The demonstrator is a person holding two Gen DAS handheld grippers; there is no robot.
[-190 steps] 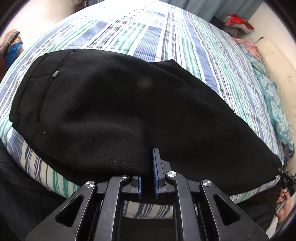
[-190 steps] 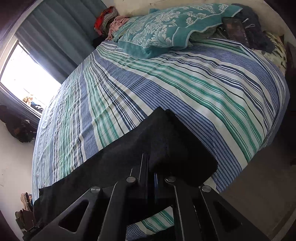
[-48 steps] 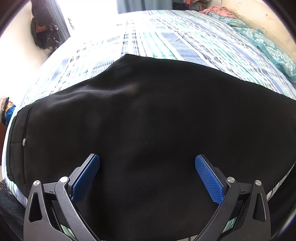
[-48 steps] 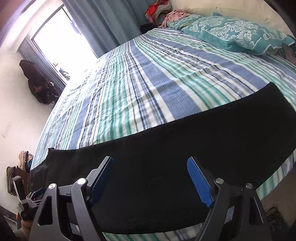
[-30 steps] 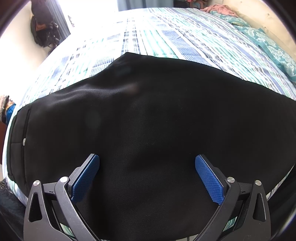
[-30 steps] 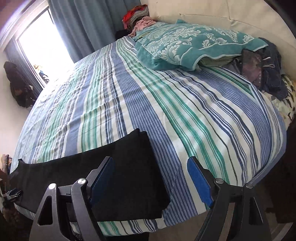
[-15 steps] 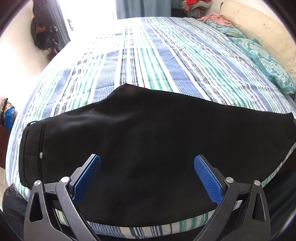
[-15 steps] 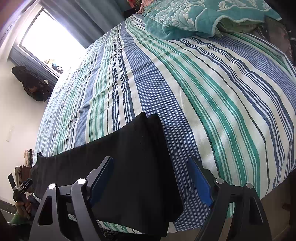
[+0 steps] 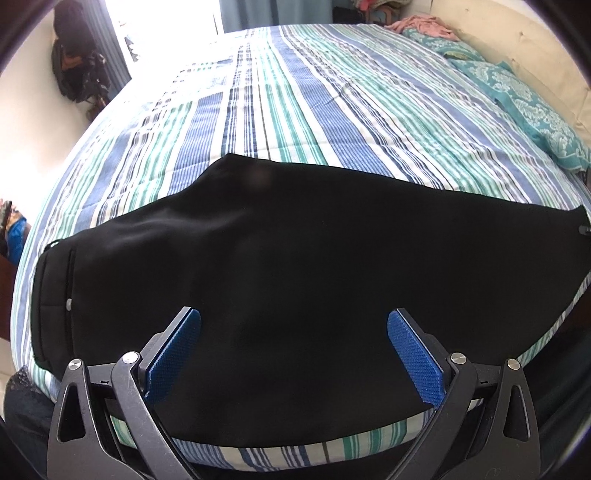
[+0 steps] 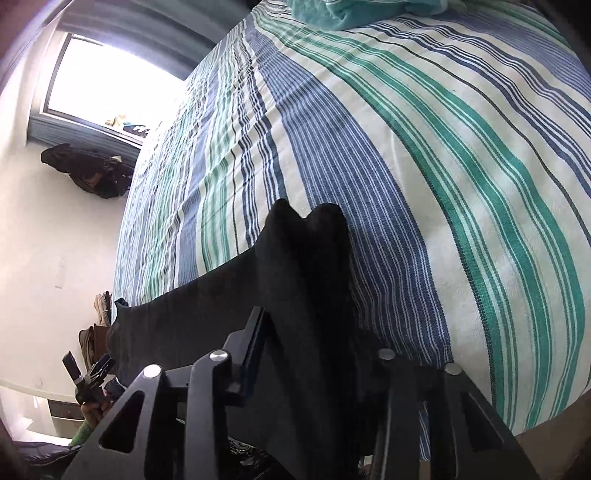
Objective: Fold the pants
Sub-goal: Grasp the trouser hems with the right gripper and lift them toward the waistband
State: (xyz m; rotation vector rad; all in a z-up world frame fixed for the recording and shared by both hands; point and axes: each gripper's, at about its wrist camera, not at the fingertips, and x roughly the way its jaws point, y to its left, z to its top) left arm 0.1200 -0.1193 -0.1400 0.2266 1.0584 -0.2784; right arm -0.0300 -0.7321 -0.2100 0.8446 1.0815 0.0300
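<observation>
Black pants (image 9: 295, 240) lie folded lengthwise along the near edge of the striped bed (image 9: 332, 110), waistband and button at the left. My left gripper (image 9: 293, 350) hovers open above their middle, its blue pads (image 9: 173, 354) wide apart and holding nothing. In the right wrist view the leg end of the pants (image 10: 303, 258) is bunched into a raised ridge between the fingers of my right gripper (image 10: 310, 325). Its jaws are closing and pinch that cloth. The right finger is mostly hidden by the fabric.
A teal patterned pillow (image 9: 535, 110) lies along the headboard at the right, with pink clothing (image 9: 424, 26) beyond it. A window (image 10: 110, 85) and dark hanging bags (image 10: 88, 170) are on the far side. The bed edge drops to the floor (image 10: 554, 450).
My right gripper dropped onto the leg end and its jaws closed from wide apart, bunching the cloth up. The left gripper lifted away from the pants, staying open.
</observation>
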